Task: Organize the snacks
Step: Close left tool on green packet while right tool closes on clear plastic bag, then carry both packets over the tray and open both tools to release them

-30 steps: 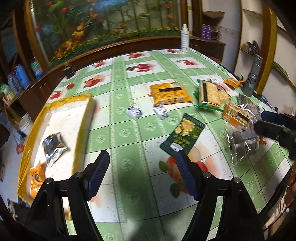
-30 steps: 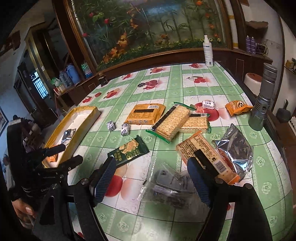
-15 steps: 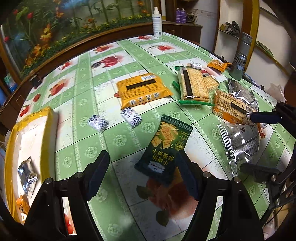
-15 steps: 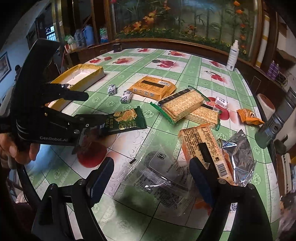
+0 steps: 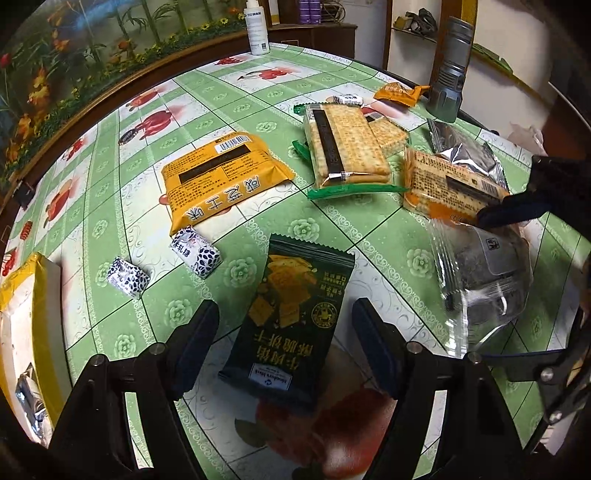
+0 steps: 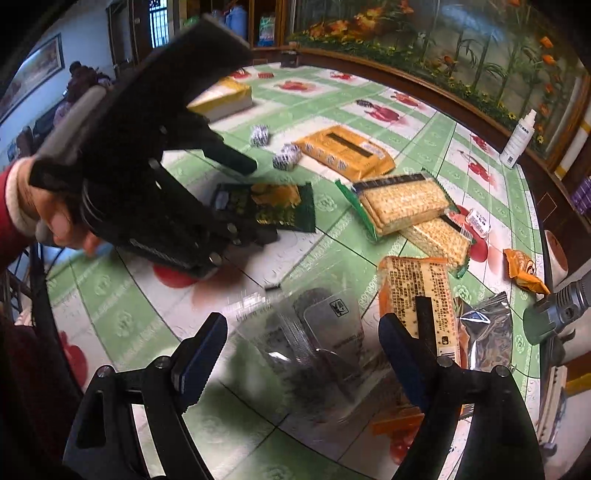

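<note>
room: bare tablecloth (image 5: 122,206) left of dark green cracker packet (image 5: 291,317) | left gripper (image 5: 284,343): jaws closing, straddled packet, not pressing | right gripper (image 6: 299,350): spread over clear packet (image 6: 321,332), unclamped

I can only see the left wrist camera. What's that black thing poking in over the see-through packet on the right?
Observer: A finger of the right gripper. In the right wrist view both fingers stand wide open, one on each side of the clear packet.
Operator: Can you see a person?
Observer: Only a hand in a red sleeve with a pale cuff.
Operator: What's behind the yellow box?
Observer: A shelf with blue bottles, past the table's far edge.
</note>
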Demonstrator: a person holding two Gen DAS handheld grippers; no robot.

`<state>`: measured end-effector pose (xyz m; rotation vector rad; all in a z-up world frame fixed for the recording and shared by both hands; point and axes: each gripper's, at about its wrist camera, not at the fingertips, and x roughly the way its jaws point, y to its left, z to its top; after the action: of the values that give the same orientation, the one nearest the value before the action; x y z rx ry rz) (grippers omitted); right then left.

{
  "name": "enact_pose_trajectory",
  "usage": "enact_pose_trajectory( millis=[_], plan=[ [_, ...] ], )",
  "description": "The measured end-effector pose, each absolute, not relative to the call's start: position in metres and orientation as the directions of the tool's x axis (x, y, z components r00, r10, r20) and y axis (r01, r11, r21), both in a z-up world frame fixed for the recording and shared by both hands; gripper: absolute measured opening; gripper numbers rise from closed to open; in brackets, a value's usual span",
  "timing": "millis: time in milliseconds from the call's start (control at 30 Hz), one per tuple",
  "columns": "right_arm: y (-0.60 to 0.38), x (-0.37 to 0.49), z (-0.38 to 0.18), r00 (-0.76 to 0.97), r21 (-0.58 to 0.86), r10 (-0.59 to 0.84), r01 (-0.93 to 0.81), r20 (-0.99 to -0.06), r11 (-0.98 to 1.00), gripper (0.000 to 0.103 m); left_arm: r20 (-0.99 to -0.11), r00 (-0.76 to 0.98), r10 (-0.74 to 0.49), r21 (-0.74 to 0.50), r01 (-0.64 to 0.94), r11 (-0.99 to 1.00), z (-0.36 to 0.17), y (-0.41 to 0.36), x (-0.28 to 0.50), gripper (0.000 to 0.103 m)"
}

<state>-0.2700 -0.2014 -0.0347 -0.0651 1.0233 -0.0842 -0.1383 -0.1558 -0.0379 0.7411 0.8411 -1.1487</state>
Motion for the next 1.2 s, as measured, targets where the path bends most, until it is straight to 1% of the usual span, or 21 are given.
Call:
enact_pose_trajectory(
  millis=[33,67,100,167,200,233,400,500,700,800,967,1067,1200],
  plan=[
    [-0.204,-0.269,-0.038,0.510,-0.089,-0.098,0.042,-0.855,0.995,0.086,-0.866,0.166,-0.472,0.055,0.969,0.241,-0.038,-0.155,-0.138,0.059],
    [-0.206,-0.268,-0.042,0.500,-0.085,-0.096,0.046,-0.861,0.995,0.084,-0.866,0.144,-0.478,0.033,0.972,0.232,-0.037,-0.154,-0.139,0.053],
    [-0.209,-0.268,-0.047,0.488,-0.082,-0.096,0.050,-0.867,0.995,0.082,-0.865,0.136,-0.483,0.026,0.973,0.227,-0.036,-0.152,-0.140,0.043],
    [-0.213,-0.270,-0.051,0.493,-0.053,-0.076,0.062,-0.866,0.997,0.079,-0.860,0.154,-0.486,0.046,0.973,0.226,-0.036,-0.151,-0.142,0.043],
    [-0.215,-0.272,-0.051,0.506,-0.032,-0.062,0.069,-0.860,0.997,0.071,-0.858,0.160,-0.488,0.052,0.972,0.227,-0.036,-0.150,-0.143,0.043],
    [-0.217,-0.274,-0.051,0.515,-0.011,-0.053,0.085,-0.855,0.996,0.067,-0.857,0.161,-0.489,0.050,0.972,0.232,-0.036,-0.149,-0.142,0.042],
    [-0.221,-0.280,-0.049,0.543,0.039,-0.045,0.141,-0.839,0.989,0.059,-0.856,0.160,-0.491,0.026,0.963,0.268,-0.035,-0.139,-0.139,0.042],
    [-0.219,-0.285,-0.045,0.561,0.057,-0.052,0.176,-0.826,0.983,0.058,-0.851,0.182,-0.492,0.028,0.953,0.303,-0.033,-0.130,-0.136,0.042],
    [-0.218,-0.291,-0.031,0.615,0.149,-0.030,0.237,-0.788,0.960,0.057,-0.824,0.225,-0.520,-0.007,0.914,0.407,-0.014,-0.102,-0.127,0.042],
    [-0.214,-0.292,-0.021,0.649,0.198,-0.011,0.248,-0.760,0.949,0.057,-0.803,0.297,-0.517,0.011,0.874,0.485,0.000,-0.082,-0.122,0.042],
    [-0.192,-0.282,0.004,0.723,0.252,0.031,0.199,-0.690,0.947,0.057,-0.752,0.451,-0.481,0.061,0.774,0.630,0.022,-0.046,-0.111,0.042],
    [-0.174,-0.267,0.014,0.739,0.261,0.067,0.151,-0.671,0.953,0.057,-0.719,0.530,-0.451,0.093,0.715,0.693,0.031,-0.027,-0.105,0.042],
    [-0.149,-0.244,0.025,0.748,0.256,0.101,0.095,-0.656,0.962,0.057,-0.695,0.579,-0.426,0.109,0.670,0.734,0.037,-0.006,-0.096,0.042]
  ],
)
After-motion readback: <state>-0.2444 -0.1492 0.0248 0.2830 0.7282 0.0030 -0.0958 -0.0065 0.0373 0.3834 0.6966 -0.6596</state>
